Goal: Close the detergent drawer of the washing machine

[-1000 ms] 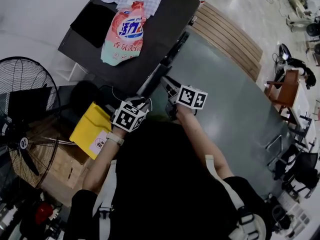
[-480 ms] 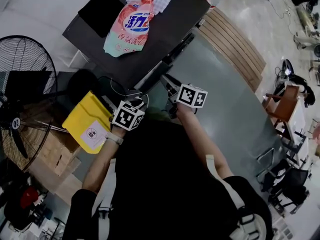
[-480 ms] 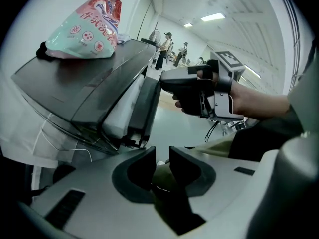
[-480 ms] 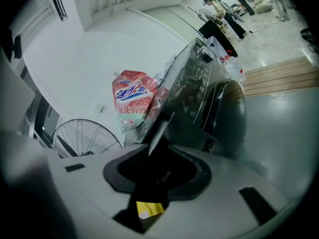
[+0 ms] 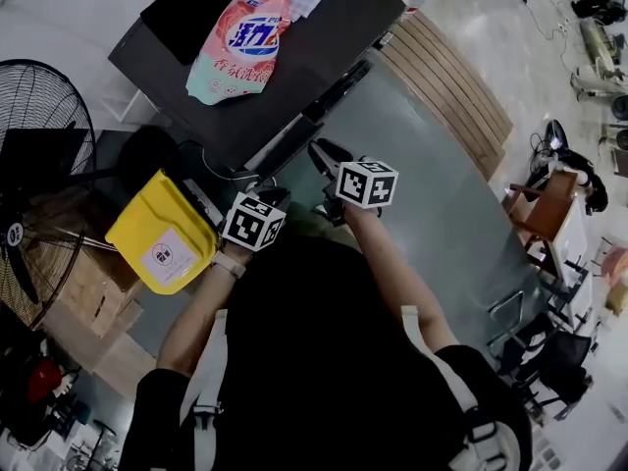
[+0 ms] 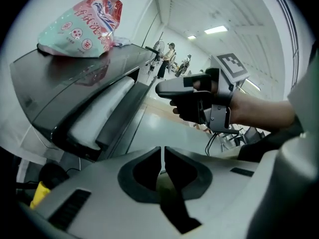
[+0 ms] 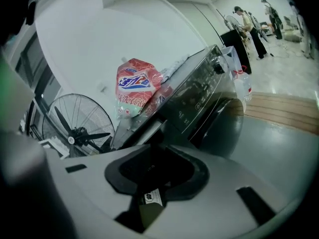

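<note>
The dark washing machine (image 5: 314, 47) stands at the top of the head view. Its detergent drawer (image 5: 285, 150) juts out of the front, and its pale inside (image 6: 99, 113) shows in the left gripper view. My right gripper (image 5: 322, 155) hovers just right of the drawer's front; its jaws are closing, still apart, with nothing seen between them. The left gripper view shows that gripper (image 6: 164, 88) held out in a gloved hand. My left gripper (image 6: 162, 156) is lower and nearer to me. Its jaws are closing and stand almost together, with nothing between them.
A pink detergent pouch (image 5: 235, 42) and some cloth lie on the machine's top. A yellow plastic container (image 5: 157, 234), a cardboard box (image 5: 78, 292) and a standing fan (image 5: 39, 184) are to the left. Wooden slats (image 5: 451, 77) and chairs (image 5: 535, 199) are to the right.
My left gripper has shifted a little toward the machine and rolled. My right gripper has rolled in place. The drawer stands out as before.
</note>
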`<state>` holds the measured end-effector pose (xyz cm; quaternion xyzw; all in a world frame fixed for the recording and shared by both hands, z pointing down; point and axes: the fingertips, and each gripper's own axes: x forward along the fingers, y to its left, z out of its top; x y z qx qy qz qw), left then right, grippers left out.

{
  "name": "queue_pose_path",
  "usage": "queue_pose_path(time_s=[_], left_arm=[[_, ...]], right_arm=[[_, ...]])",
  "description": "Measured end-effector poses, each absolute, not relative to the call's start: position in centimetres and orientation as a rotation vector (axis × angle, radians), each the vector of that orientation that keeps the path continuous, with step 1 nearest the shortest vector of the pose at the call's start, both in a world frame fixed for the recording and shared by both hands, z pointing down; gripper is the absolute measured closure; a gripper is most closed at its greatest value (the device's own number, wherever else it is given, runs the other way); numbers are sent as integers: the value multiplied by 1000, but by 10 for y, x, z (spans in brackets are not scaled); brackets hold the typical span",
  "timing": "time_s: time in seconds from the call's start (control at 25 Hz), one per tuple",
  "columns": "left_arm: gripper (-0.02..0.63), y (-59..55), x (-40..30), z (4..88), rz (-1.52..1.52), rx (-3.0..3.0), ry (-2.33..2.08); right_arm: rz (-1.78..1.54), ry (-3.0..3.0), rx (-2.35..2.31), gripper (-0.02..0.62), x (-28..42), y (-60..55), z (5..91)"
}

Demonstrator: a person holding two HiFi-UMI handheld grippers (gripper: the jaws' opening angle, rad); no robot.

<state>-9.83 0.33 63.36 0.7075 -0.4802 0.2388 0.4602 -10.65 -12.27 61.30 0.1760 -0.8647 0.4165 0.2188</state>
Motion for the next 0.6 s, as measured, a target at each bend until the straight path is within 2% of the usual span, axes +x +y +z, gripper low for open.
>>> queue_pose_path(time_s=[0.24, 0.6], left_arm=[[594, -23, -93, 633, 591, 1790, -1256], [595, -34, -88, 641, 731, 1847, -1324]], right_arm=[[970, -2398, 407, 522, -114, -118, 621], [929, -2442, 388, 568, -119, -115, 618]])
